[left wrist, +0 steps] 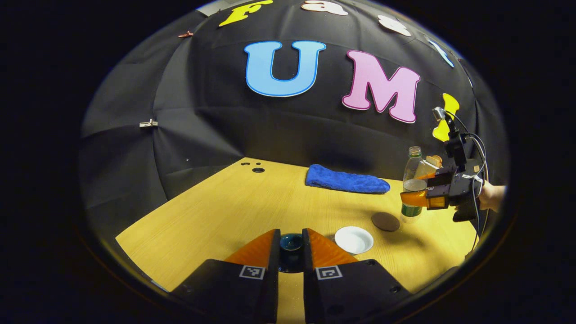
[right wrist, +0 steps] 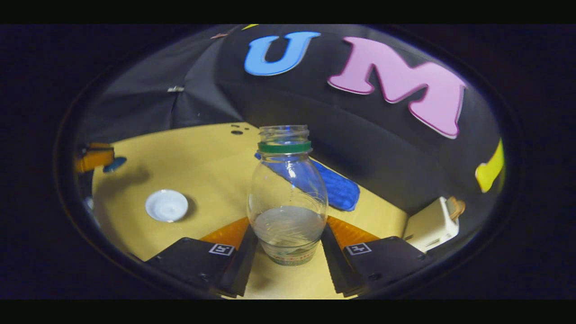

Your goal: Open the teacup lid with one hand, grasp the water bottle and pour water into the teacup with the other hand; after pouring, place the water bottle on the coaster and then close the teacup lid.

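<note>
Clear plastic, a green ring at its open neck, the bottle (right wrist: 287, 198) stands upright between the right gripper (right wrist: 288, 245) fingers, which press both sides of its lower body; water fills only the bottom part. In the left gripper view this bottle (left wrist: 411, 180) sits at the far right of the desk (left wrist: 216, 211), just right of the dark round coaster (left wrist: 385, 221), with the right gripper (left wrist: 416, 198) clamped around it. The left gripper (left wrist: 290, 252) fingers are closed on a small dark blue lid (left wrist: 291, 243), held above the desk.

The white dish (left wrist: 354, 239) lies just right of the left fingers, so from the bottle the pour target is to the left; the bottle's long axis is vertical and would need to tip that way, I judge. The right gripper is the nearer one to the coaster.

Hard to make out: whether the white dish (right wrist: 166, 205) is the teacup itself, seen from above, or a saucer. The bottle's base is partly hidden by the fingers. A blue cloth (left wrist: 346, 181) lies far back
</note>
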`<action>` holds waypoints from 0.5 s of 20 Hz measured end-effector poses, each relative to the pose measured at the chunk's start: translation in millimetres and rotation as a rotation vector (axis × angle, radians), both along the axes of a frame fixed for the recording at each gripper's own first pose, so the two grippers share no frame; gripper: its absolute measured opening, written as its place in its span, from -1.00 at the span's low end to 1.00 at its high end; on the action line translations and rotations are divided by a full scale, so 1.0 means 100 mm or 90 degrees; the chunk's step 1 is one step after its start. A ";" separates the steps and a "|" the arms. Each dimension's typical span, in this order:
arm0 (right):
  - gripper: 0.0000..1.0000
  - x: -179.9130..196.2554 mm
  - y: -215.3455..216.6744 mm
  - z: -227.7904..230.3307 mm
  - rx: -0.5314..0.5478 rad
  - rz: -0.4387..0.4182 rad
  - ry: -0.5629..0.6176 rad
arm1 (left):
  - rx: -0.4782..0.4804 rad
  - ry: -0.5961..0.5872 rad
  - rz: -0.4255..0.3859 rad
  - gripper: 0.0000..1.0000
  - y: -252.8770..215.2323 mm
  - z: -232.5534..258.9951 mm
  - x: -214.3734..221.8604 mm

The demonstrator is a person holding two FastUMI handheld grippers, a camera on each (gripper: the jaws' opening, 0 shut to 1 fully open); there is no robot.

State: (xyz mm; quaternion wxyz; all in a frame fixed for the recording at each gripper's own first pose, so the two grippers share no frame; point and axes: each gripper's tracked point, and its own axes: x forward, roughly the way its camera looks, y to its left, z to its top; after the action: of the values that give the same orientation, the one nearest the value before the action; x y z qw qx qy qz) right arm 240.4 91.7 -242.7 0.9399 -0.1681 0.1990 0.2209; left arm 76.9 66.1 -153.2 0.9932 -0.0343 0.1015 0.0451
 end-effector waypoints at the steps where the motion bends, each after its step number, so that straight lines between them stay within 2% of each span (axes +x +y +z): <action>1: 0.48 -0.01 0.02 0.02 0.022 -0.003 -0.005 | 0.004 -0.003 -0.001 -0.48 -0.03 0.01 0.02; 2: 0.47 -0.02 0.02 0.06 0.043 -0.003 -0.015 | 0.007 -0.005 0.001 -0.40 -0.04 0.01 0.05; 4: 0.47 0.00 0.08 0.09 0.096 0.004 -0.033 | 0.007 -0.009 0.009 -0.47 -0.07 0.03 0.13; 5: 0.39 0.02 0.09 0.10 0.108 0.005 -0.042 | 0.004 -0.014 0.013 -0.47 -0.08 0.06 0.15; 6: 0.39 0.03 0.09 0.09 0.120 0.006 -0.048 | -0.002 -0.018 0.016 -0.54 -0.10 0.07 0.18; 7: 0.48 0.04 0.10 0.09 0.135 0.011 -0.050 | -0.010 -0.021 0.017 -0.47 -0.13 0.08 0.20; 8: 0.47 0.07 0.12 0.07 0.148 0.009 -0.056 | -0.018 -0.025 0.018 -0.54 -0.15 0.10 0.21; 9: 0.39 0.10 0.14 0.03 0.157 0.005 -0.059 | -0.023 -0.026 0.017 -0.54 -0.18 0.10 0.21; 10: 0.48 0.13 0.13 0.01 0.163 -0.004 -0.063 | -0.024 -0.025 0.017 -0.47 -0.19 0.10 0.22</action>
State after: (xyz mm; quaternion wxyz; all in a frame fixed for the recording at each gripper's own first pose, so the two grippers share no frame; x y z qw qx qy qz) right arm 253.1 104.4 -242.1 0.9630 -0.0566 0.1230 0.2329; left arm 98.9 47.3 -143.3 0.9935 -0.0551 0.0824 0.0561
